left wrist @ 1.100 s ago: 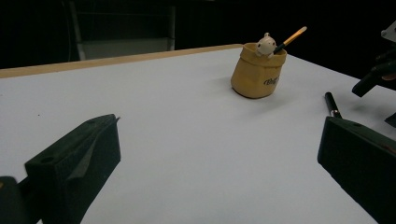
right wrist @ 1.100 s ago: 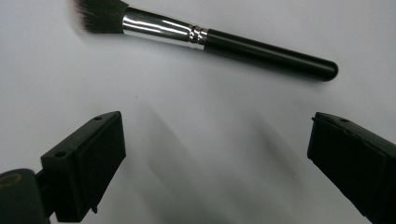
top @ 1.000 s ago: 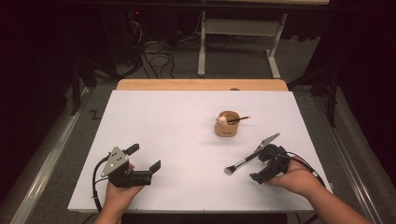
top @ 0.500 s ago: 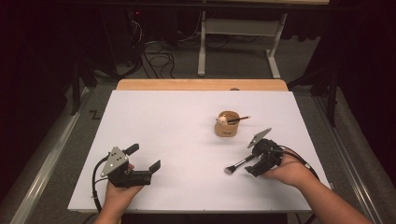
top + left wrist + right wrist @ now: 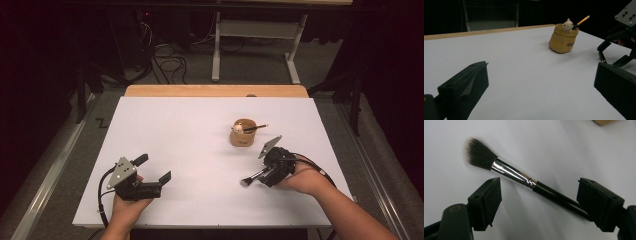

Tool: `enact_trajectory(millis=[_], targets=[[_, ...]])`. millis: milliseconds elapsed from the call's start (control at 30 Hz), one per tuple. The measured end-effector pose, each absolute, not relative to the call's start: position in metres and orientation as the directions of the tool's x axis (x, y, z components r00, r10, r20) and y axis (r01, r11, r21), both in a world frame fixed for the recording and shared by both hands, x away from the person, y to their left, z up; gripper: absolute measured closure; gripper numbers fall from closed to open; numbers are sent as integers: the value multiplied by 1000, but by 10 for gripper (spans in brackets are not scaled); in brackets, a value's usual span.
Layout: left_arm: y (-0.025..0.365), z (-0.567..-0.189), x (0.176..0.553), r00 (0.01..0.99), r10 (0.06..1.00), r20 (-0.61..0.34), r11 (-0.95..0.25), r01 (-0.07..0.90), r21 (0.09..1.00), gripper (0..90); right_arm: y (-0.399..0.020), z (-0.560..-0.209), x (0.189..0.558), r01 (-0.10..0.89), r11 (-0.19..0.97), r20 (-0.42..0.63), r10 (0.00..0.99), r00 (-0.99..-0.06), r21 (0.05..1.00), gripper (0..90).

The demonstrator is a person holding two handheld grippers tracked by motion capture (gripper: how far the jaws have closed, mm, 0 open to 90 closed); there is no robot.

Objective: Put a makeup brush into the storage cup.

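Observation:
A black-handled makeup brush (image 5: 511, 173) with a silver ferrule and dark bristles lies flat on the white table (image 5: 190, 145). My right gripper (image 5: 542, 202) is open, one jaw on each side of the handle and touching neither side. From above, the right gripper (image 5: 267, 175) sits over the handle while the brush (image 5: 248, 180) head sticks out to its left. A tan pouch-shaped cup (image 5: 243, 134) holds a small white figure and a pencil-like stick. My left gripper (image 5: 152, 168) rests open at the near left, holding nothing; its own view looks toward the cup (image 5: 562, 38).
A wooden strip (image 5: 215, 91) borders the table's far edge, with a dark floor, cables and a stand leg beyond. The right gripper (image 5: 621, 37) shows at the right edge of the left gripper view. White table surface stretches between the two grippers.
My right gripper has moved left and a little farther from me, coming down over the brush handle. The brush, the cup and the left gripper have stayed put.

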State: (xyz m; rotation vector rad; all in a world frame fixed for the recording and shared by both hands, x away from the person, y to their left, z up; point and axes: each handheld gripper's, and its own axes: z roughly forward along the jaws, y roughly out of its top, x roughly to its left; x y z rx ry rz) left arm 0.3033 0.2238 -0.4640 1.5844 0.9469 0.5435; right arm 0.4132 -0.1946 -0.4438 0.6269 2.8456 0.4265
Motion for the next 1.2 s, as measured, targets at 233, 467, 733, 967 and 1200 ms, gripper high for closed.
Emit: enact_trajectory(millis=[233, 467, 733, 967, 1200], targets=[[223, -464, 304, 566, 810, -151, -18, 282, 959, 5, -194, -446, 415, 376, 871, -127, 431, -893, 315, 229], [223, -464, 303, 568, 810, -149, -20, 280, 960, 5, -195, -448, 417, 368, 875, -123, 422, -898, 313, 251], [223, -464, 303, 566, 810, -153, -15, 280, 960, 5, -195, -450, 417, 376, 874, -122, 428, -896, 309, 272], [224, -464, 303, 565, 811, -154, -14, 281, 960, 5, -194, -453, 417, 366, 878, -118, 417, -901, 309, 304], [224, -464, 303, 565, 811, -153, -15, 281, 960, 5, -196, -452, 418, 366, 874, -108, 418, -902, 319, 430]])
